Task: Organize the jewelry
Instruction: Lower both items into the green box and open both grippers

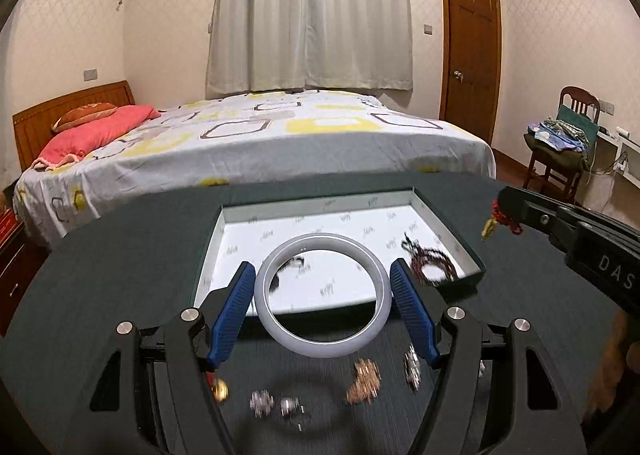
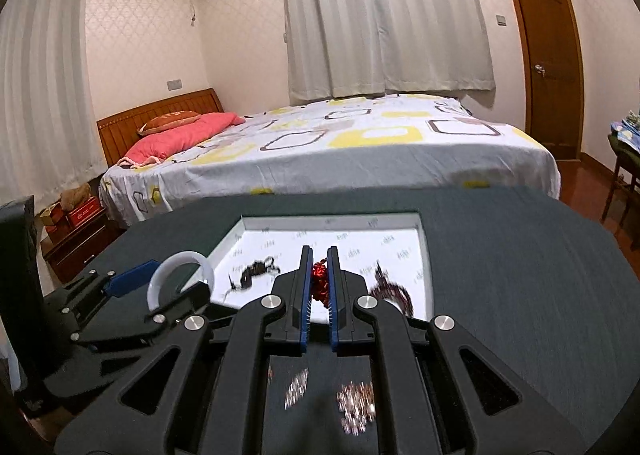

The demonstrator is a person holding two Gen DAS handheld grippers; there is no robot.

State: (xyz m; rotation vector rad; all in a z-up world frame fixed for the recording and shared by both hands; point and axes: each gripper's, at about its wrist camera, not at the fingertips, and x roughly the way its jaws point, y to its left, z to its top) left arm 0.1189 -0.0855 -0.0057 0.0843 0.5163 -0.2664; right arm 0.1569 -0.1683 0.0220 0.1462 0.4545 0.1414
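Two grippers over dark round table (image 1: 120,239). Shallow white-lined tray (image 1: 448,215) on it, black cord piece (image 2: 250,273) and dark red beaded strand (image 1: 434,265) lying inside. Left gripper (image 1: 322,295) jaws apart, pads clamped on pale bangle (image 1: 280,329), held above tray's near edge. Right gripper (image 2: 319,287) jaws together, pinching red knotted piece (image 2: 319,279). Small gold and silver trinkets (image 1: 362,381) blurred on table near grippers.

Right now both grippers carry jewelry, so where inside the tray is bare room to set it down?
The tray is bare along its far wall and middle, between the black necklace and dark red beads. The table's near edge is crowded with small pieces.
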